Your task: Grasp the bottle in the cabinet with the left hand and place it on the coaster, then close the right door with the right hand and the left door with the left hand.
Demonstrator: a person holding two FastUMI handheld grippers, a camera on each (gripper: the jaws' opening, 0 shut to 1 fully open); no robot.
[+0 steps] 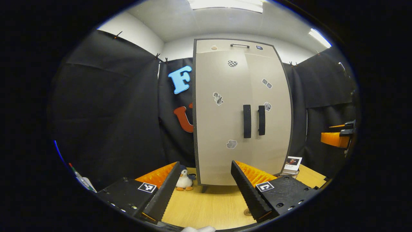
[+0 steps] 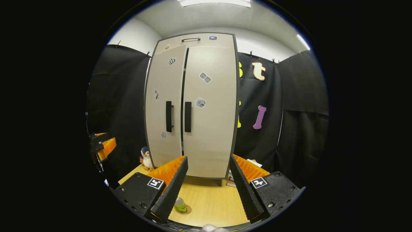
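Bottle (image 2: 180, 205) on coaster (image 2: 186, 210) before cabinet (image 2: 209, 112); left door (image 2: 164, 103) looks slightly ajar. Left gripper (image 1: 204, 187) and right gripper (image 2: 206, 180) both open, empty. Risk: reaching low knocks bottle.

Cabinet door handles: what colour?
Black, both handles, on beige doors. Clearest in the left gripper view.

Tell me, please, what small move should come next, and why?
Probably press the left door fully shut with the left gripper. In the right gripper view the bottle already stands on the coaster and the right door looks closed, but a dark gap runs between the doors, so the left one seems slightly ajar. The left gripper is open, holds nothing, and is apart from the door.
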